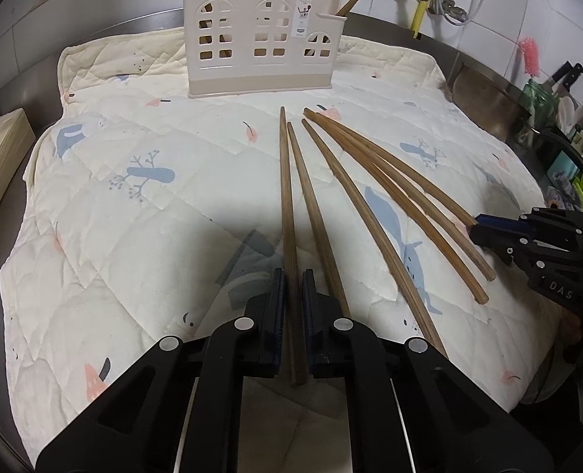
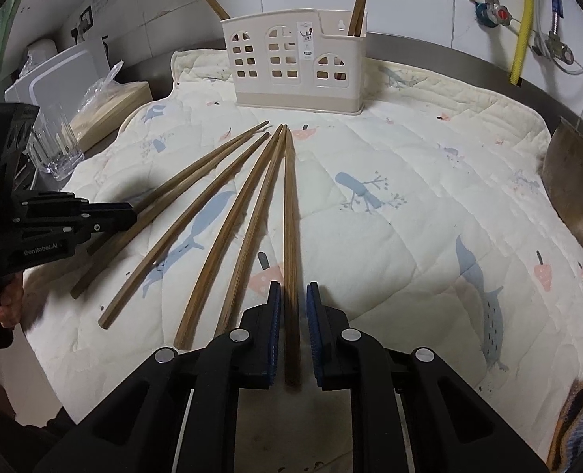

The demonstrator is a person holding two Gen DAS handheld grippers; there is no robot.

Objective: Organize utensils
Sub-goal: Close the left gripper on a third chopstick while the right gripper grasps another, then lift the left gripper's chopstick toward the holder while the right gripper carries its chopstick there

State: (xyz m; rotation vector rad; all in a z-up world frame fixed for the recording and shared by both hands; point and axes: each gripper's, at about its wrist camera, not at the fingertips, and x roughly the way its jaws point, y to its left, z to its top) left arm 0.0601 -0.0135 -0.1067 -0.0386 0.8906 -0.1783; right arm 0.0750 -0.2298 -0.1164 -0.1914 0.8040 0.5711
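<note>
Several brown wooden chopsticks lie fanned out on a quilted mat, tips toward a cream utensil holder with a few chopsticks standing in it. My left gripper is shut on the leftmost chopstick near its thick end. In the right wrist view the left gripper shows at the left edge, held by a hand. My right gripper is shut on the rightmost chopstick near its thick end. In the left wrist view the right gripper shows at the right.
A clear glass, a wooden box and a white appliance stand left of the mat. A metal pan sits at its right edge. Pipes and a yellow hose run along the tiled wall behind.
</note>
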